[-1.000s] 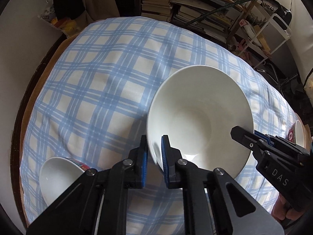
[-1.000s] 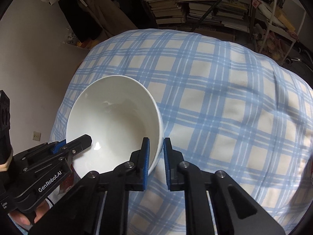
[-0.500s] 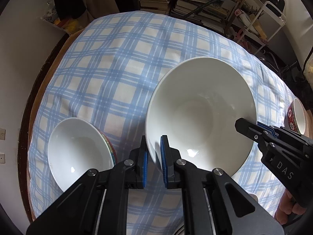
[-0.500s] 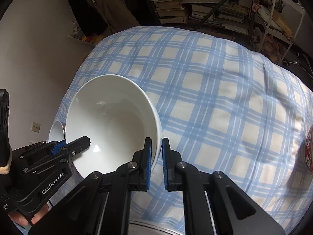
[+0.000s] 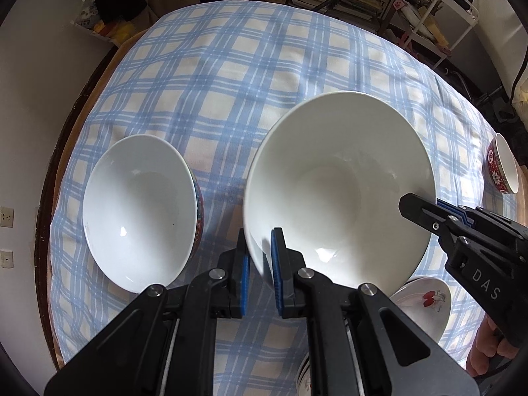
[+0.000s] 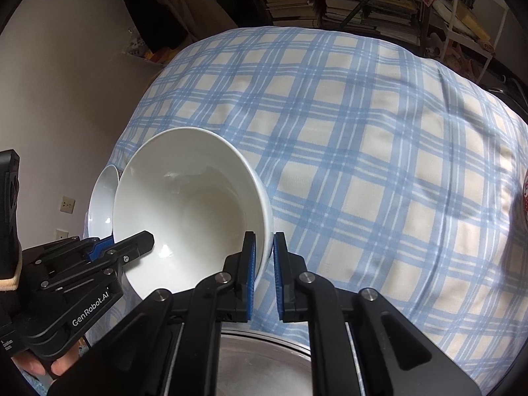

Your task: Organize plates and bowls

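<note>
Above the checked cloth: one large white bowl [image 5: 336, 191], tilted, carried by both grippers at once.
Left gripper [image 5: 259, 260]: clenched on the bowl's rim at 6 o'clock in its own view, one blue pad inside the wall, one outside.
Right gripper [image 6: 262, 264]: clamped on the opposite rim, at 4 o'clock of the bowl in the left wrist view.
Bowls counted: three. The large white one; a second white bowl with red patterned outside [image 5: 138, 211] on the cloth at its 9 o'clock, just beside; a small red patterned bowl [image 5: 503, 168] at 3 o'clock, well apart at the cloth's edge.
Plates counted: one white plate with red marks [image 5: 425, 303], at 5 o'clock, partly under the large bowl.
Tablecloth [image 5: 231, 76]: one, blue and cream check.
Metal basin [image 6: 264, 363]: one, partly hidden beneath the right gripper.
</note>
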The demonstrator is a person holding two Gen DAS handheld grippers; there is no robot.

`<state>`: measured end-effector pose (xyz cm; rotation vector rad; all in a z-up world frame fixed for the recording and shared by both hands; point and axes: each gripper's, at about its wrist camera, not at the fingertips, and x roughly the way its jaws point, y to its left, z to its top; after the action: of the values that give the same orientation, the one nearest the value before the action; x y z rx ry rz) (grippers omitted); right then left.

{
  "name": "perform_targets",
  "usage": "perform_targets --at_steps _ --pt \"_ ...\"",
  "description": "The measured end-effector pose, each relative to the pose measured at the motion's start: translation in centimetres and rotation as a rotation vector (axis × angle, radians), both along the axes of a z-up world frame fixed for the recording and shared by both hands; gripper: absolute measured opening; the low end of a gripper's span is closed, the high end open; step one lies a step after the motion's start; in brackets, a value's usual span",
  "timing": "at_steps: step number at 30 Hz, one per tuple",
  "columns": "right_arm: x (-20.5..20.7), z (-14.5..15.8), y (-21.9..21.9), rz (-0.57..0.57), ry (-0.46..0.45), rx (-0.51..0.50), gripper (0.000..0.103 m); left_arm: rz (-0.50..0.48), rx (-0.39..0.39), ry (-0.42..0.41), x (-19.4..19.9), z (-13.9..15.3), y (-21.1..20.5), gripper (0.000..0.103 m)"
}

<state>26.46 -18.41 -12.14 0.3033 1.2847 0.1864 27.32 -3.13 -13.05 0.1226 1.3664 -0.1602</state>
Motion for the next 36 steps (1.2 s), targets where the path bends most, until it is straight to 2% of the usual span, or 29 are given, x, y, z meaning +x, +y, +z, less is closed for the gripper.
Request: perform_targets --at_steps 8,13,19,21,22,23,25,27,29,32,36 --pt "-0.7 -0.5 0.2 -0.015 0.004 0.027 0.012 0.013 -0.011 0.007 -0.3 -0.2 0.6 0.012" --pt "-0.8 -0.5 0.2 0.002 -0.006 0.043 0.015 -0.008 0.029 -0.035 -0.6 0.7 0.3 0.014" --pt "-0.5 2.3 -0.3 -0.017 -0.079 -0.01 0.017 -0.02 0.038 -0.088 -0.4 3.5 0.8 0.022" --pt "-0.1 3.4 -0.4 -0.011 -0.096 -0.027 0.025 -0.015 0.036 -0.108 -0.4 4.6 1.4 0.034" --pt "0.0 4.0 -0.3 -0.005 -0.107 -0.038 0.036 -0.01 0.036 -0.123 -0.4 5.1 1.8 0.048" --pt "0.1 4.6 -0.2 0.0 -0.12 -0.05 0.045 -0.005 0.038 -0.148 -0.5 5.7 2.3 0.056" --pt "0.4 5.8 0.1 0.011 -0.148 -0.072 0.053 0.005 0.062 -0.182 -0.6 6.5 3.2 0.057" --pt "0.7 6.6 0.8 0.026 -0.168 -0.088 0.065 0.019 0.068 -0.182 -0.4 6.9 4.4 0.061" --pt "1.1 7.2 1.6 0.043 -0.181 -0.107 0.088 0.042 0.071 -0.184 -0.3 7.1 5.8 0.073" --pt "1.5 7.8 3.1 0.072 -0.212 -0.131 0.099 0.078 0.096 -0.201 -0.2 7.2 8.0 0.082" --pt "2.3 7.8 5.5 0.107 -0.213 -0.157 0.102 0.125 0.087 -0.183 0.0 6.7 11.0 0.083"
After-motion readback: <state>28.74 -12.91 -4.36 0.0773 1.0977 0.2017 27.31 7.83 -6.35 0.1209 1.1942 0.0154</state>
